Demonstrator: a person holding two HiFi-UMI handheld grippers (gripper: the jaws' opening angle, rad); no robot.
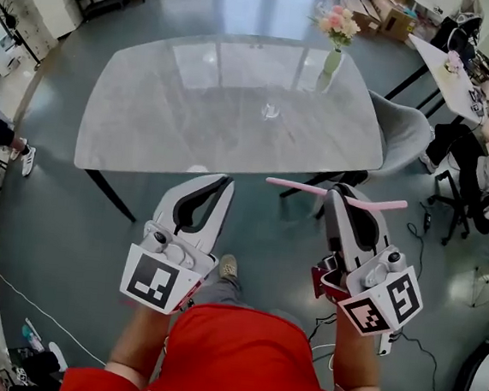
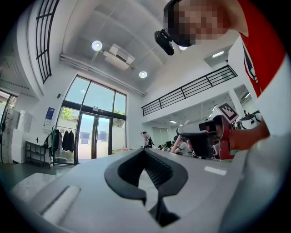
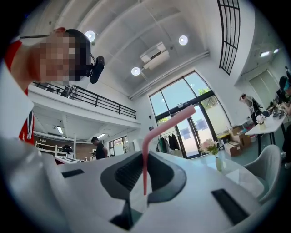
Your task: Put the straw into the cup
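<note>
A small clear cup (image 1: 271, 110) stands on the pale glass-topped table (image 1: 149, 112), toward its far middle. Both grippers hover short of the table's near edge, well away from the cup. My right gripper (image 1: 341, 191) is shut on a pink bendy straw (image 1: 297, 187), which lies crosswise through its tips. In the right gripper view the straw (image 3: 145, 168) rises between the pads and bends off to the right. The left gripper (image 1: 223, 181) is shut with nothing in it; its dark pads (image 2: 157, 170) meet at the tip.
A vase of pink flowers (image 1: 332, 60) stands at the table's far right corner. A grey chair (image 1: 401, 132) sits at the right end. Desks, office chairs and boxes fill the right side of the room. A person's shoe (image 1: 26, 159) shows at left.
</note>
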